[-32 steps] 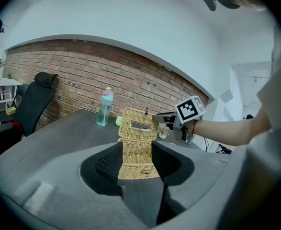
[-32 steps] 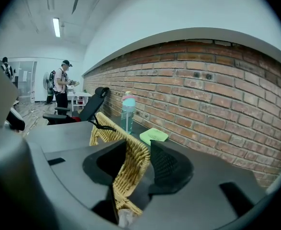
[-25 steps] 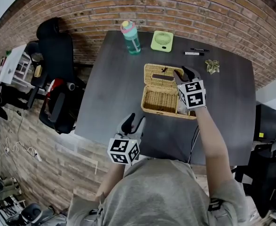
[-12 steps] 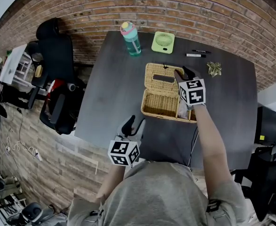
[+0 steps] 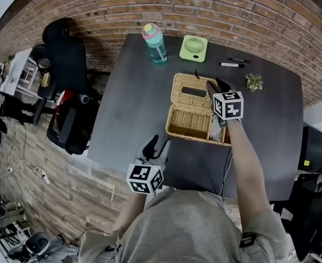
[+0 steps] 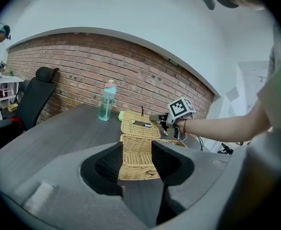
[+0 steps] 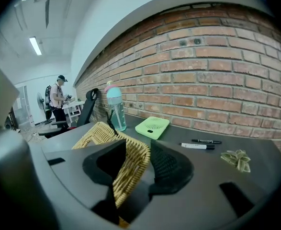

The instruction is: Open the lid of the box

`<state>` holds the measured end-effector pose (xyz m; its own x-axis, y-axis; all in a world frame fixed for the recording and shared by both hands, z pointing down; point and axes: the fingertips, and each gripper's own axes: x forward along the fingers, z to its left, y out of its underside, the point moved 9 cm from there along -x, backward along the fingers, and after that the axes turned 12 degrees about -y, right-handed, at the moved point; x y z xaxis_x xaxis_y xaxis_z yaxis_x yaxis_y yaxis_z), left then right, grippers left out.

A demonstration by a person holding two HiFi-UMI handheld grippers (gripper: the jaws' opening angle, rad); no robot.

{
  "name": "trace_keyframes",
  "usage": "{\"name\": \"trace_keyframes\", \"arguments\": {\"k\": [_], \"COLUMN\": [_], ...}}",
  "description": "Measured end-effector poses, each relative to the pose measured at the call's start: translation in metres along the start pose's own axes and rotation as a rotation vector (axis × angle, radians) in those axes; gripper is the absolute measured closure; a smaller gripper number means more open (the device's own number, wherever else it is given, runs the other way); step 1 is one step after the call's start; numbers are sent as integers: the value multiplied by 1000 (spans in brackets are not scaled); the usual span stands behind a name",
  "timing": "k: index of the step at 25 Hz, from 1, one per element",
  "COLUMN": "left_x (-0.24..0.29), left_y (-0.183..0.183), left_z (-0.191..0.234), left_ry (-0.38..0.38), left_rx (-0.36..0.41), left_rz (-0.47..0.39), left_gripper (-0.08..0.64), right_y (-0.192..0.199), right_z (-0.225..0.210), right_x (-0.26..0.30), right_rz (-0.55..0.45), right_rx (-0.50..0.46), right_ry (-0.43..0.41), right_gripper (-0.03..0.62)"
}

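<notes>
The woven tan wicker box (image 5: pixel 189 126) sits on the dark grey table (image 5: pixel 130 100). The right gripper (image 5: pixel 215 84) is clenched on the edge of the box's wicker lid (image 5: pixel 185 86), which stands raised at the box's far side. The left gripper (image 5: pixel 157 142) hovers nearer than the box, jaws apart and empty.

Teal bottle (image 5: pixel 154 45) with pink lid beside green fan (image 5: pixel 193 48), two markers (image 5: pixel 235 63), crumpled olive item (image 5: pixel 254 81), dark table (image 5: pixel 133 103), black chair (image 5: pixel 67 64)
</notes>
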<state>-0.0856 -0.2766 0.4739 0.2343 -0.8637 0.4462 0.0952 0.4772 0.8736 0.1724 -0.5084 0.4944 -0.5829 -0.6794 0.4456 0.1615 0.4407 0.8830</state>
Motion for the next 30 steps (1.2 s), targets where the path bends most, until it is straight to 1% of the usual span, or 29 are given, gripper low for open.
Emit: {"name": "trace_keyframes", "arguments": {"k": [7, 13, 24, 30], "left_x": [4, 8, 8, -2], "left_y": [-1, -2, 1, 7], "left_z": [3, 2, 2, 6], "left_ry": [-2, 9, 13, 7], "left_rx": [3, 8, 16, 9], "left_rz": [11, 17, 23, 27], "left_gripper": [370, 370, 371, 370], "right_y": [9, 16, 24, 28], "right_z": [-9, -14, -17, -12], "right_x": [12, 21, 29, 31], "right_rz": [28, 57, 92, 134], "right_rx": [62, 98, 104, 71], "right_ry": [-20, -16, 6, 19], "right_gripper": [431, 430, 430, 431]}}
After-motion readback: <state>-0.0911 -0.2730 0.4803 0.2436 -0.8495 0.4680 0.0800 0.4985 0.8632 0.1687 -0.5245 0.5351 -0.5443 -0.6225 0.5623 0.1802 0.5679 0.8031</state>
